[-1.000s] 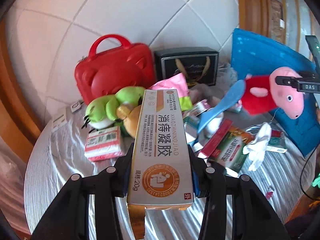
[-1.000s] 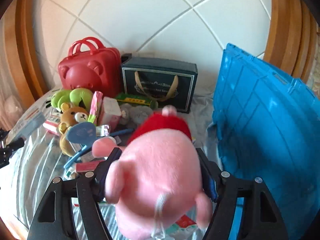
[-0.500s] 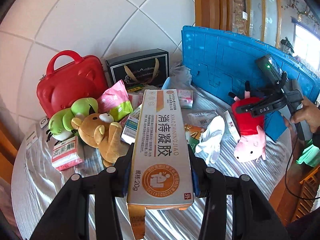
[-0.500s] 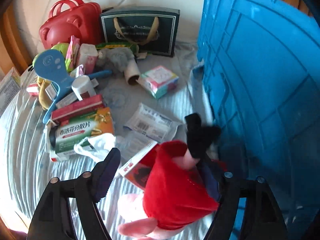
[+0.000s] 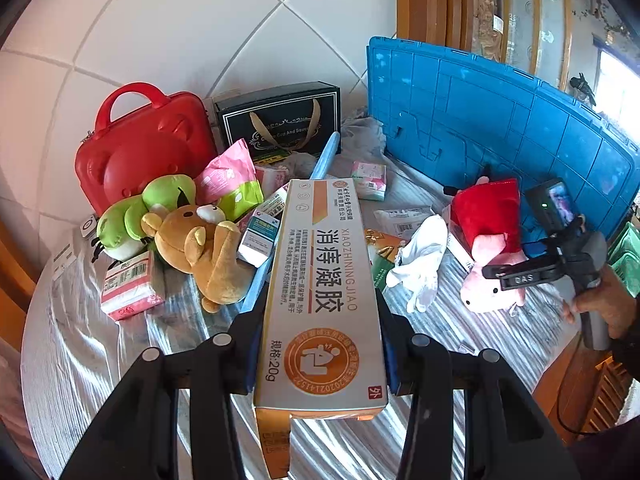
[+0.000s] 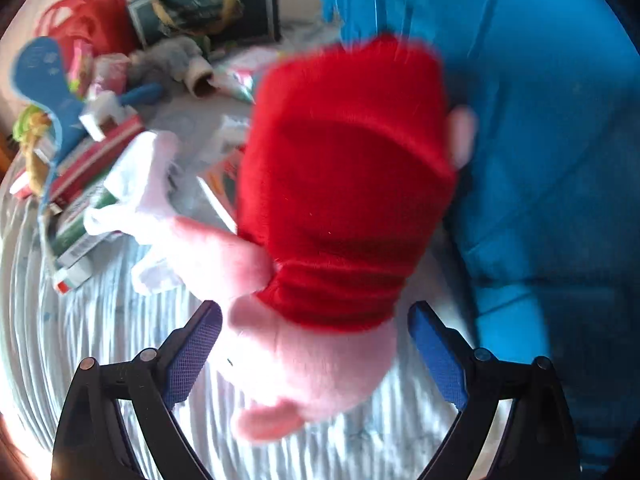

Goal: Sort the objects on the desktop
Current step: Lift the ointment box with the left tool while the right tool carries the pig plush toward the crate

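My left gripper (image 5: 320, 344) is shut on a long white and orange medicine box (image 5: 324, 292) and holds it above the table. My right gripper (image 6: 316, 344) is open, its blue pads apart on either side of the pink pig plush in a red dress (image 6: 340, 200), which lies on the cloth beside the blue crate (image 6: 540, 140). In the left wrist view the pig plush (image 5: 490, 240) lies at the right with the right gripper (image 5: 516, 278) by its head.
A red case (image 5: 136, 152), a black gift box (image 5: 280, 120), a green frog plush (image 5: 132, 216), a brown bear plush (image 5: 204, 248), a white glove (image 5: 420, 260) and several small boxes crowd the table. The blue crate (image 5: 500, 120) stands at the right.
My right gripper lowered the pig plush onto the cloth beside the crate and opened off it. My left gripper keeps its hold on the box and has swung its view to the right.
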Demonstrator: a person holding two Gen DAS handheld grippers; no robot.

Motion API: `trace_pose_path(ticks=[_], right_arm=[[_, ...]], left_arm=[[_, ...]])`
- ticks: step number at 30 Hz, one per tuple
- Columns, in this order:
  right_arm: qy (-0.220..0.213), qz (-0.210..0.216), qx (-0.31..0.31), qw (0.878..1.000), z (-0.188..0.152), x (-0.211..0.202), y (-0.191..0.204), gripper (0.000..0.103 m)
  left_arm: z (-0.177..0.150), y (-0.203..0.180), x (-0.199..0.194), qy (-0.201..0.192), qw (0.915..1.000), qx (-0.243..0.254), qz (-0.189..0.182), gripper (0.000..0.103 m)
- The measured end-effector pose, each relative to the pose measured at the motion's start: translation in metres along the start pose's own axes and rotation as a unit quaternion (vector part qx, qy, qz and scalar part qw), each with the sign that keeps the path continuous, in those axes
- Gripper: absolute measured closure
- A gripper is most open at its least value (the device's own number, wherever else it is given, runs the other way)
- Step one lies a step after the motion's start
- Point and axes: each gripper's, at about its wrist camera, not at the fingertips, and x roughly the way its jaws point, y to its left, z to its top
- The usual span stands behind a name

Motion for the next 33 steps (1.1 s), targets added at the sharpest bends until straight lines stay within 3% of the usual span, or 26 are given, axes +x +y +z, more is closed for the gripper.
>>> trace_pose_path(ticks=[2,4,7,11,17,21,25,28,33], right_arm=[[0.003,0.013,0.016,1.000,0.007,0.016,-0.001,0.010],[-0.006,-0.002,0.001,1.000,0.013,0.028,0.007,0.020],[-0.037,0.020,-0.032,0.999,0.013,0.014,0.022,0.032],[-0.081,0.021,-0.087,0.993,0.003,-0.027,0.043,0.033],[-0.148,0.045,-0.068,0.986,-0.005,-0.111,0.045,0.033],[-0.216,0.054,-0.053,0.973,-0.012,-0.188,0.043,0.033],[-0.292,0.052,-0.043,0.954,-0.018,-0.266,0.023,0.033],[-0.334,0.021,-0.036,0.942,-0.017,-0.310,-0.004,0.032],[-0.361,-0.029,-0.005,0.932,0.004,-0.345,-0.073,0.031]], left_arm=[[-0.002,-0.002,-0.001,0.004,1.0000,0.003,0.000,0.059],[-0.003,-0.002,-0.003,0.005,1.0000,0.005,0.003,0.059],[-0.002,0.001,-0.011,-0.004,0.9999,0.007,0.009,0.059],[0.005,0.007,-0.020,-0.022,0.9997,0.006,0.006,0.059],[0.022,-0.002,-0.032,-0.056,0.9977,0.029,-0.024,0.059],[0.045,-0.022,-0.043,-0.098,0.9917,0.061,-0.057,0.059],[0.083,-0.054,-0.055,-0.135,0.9830,0.089,-0.086,0.059],[0.115,-0.090,-0.060,-0.161,0.9729,0.120,-0.115,0.059],[0.171,-0.161,-0.052,-0.187,0.9597,0.146,-0.151,0.059]])
